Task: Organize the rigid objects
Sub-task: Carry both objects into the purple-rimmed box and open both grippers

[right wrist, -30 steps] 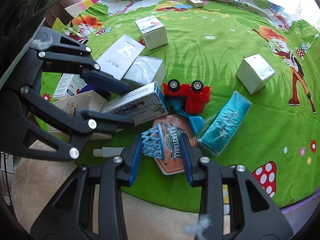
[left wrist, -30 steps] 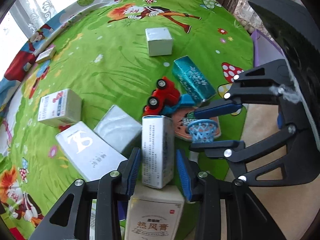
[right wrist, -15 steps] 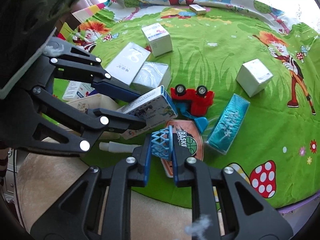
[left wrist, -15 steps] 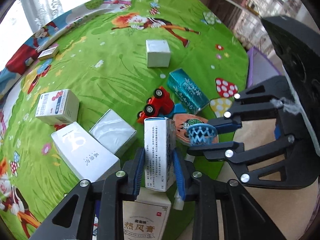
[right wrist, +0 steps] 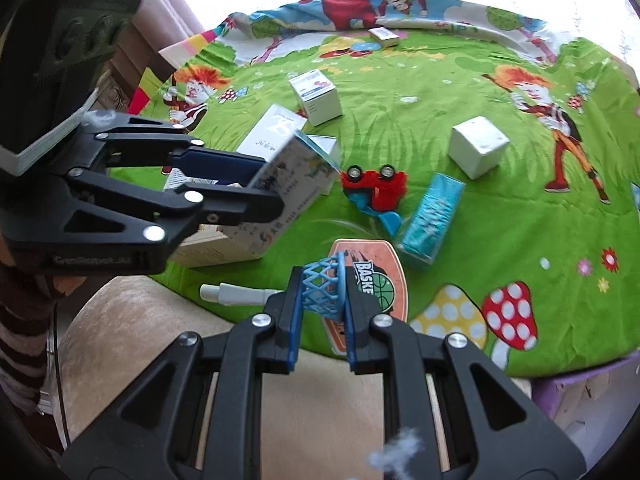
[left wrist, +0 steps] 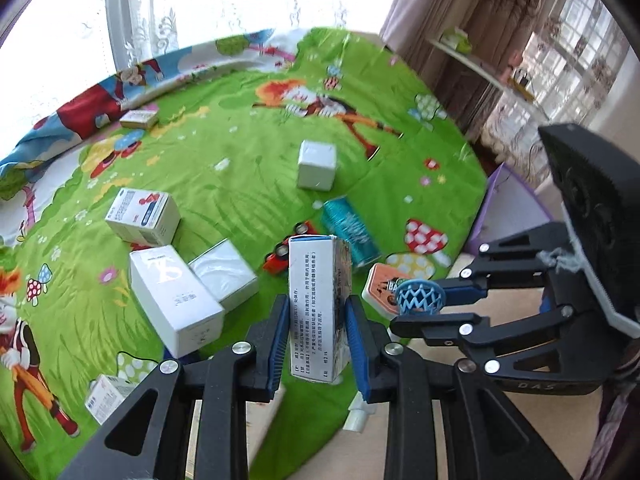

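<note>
We have both grippers loaded. The left gripper (left wrist: pixel 318 334) has its jaws clamped tight on the flanks of a tall white carton (left wrist: pixel 320 308), which stands upright between the pads, clear of the mat (left wrist: pixel 224 184). The right gripper (right wrist: pixel 320 312) has just been closing, and its jaws now pinch the blue net (right wrist: pixel 322 288) of the toy hoop, whose orange backboard (right wrist: pixel 372 276) hangs ahead of the pads, low over the near edge of the mat.

The step in hand, as we judge it, is carrying both pieces off to wherever they are to be grouped. To do it well we should keep the carton upright — it is held low on its body, so a quick swing may lever it out of the pads. The net is soft and open — the grip on it may give, and the backboard could swing or drag, so we should raise it well clear before moving across.

The two grippers sit near each other; we should part them first. The red truck (right wrist: pixel 376 186), the teal box (right wrist: pixel 434 216) and the white cube (right wrist: pixel 478 146) lie beyond on the mat, so we pass over them, not through.
</note>
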Tool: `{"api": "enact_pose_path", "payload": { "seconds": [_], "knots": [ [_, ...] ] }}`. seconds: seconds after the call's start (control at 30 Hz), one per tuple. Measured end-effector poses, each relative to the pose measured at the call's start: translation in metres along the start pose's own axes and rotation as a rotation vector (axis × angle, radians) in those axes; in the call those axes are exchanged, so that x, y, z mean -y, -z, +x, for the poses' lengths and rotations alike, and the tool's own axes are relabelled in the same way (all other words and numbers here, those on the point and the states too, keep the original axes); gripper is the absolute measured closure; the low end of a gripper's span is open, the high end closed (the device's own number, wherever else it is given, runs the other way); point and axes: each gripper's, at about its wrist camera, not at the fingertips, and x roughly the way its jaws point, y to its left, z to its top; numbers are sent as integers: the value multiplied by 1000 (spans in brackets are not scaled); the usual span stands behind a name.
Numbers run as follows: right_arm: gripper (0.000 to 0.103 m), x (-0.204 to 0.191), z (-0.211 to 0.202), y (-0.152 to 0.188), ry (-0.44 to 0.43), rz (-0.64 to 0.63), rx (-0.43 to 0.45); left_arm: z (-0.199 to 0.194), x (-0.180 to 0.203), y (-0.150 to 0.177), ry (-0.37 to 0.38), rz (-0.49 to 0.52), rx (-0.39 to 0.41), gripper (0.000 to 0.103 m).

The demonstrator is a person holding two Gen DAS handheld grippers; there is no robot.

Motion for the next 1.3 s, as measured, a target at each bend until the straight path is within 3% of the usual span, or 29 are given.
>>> {"api": "enact_pose_path", "payload": {
  "seconds": [0.3,0.5,0.83,1.3],
  "knots": [
    [82,29,-53,30,88,86,60,-12,55,-2,25,14,52,74],
    [82,67,-90,60,172,172,94,-9,99,-10,95,2,65,74],
    [82,129,-132,100,342,312,128,26,157,-23,204,-73,-3,74],
    [82,180,-163,131,499,477,149,75,222,-41,262,-71,-100,74]
  ]
}}
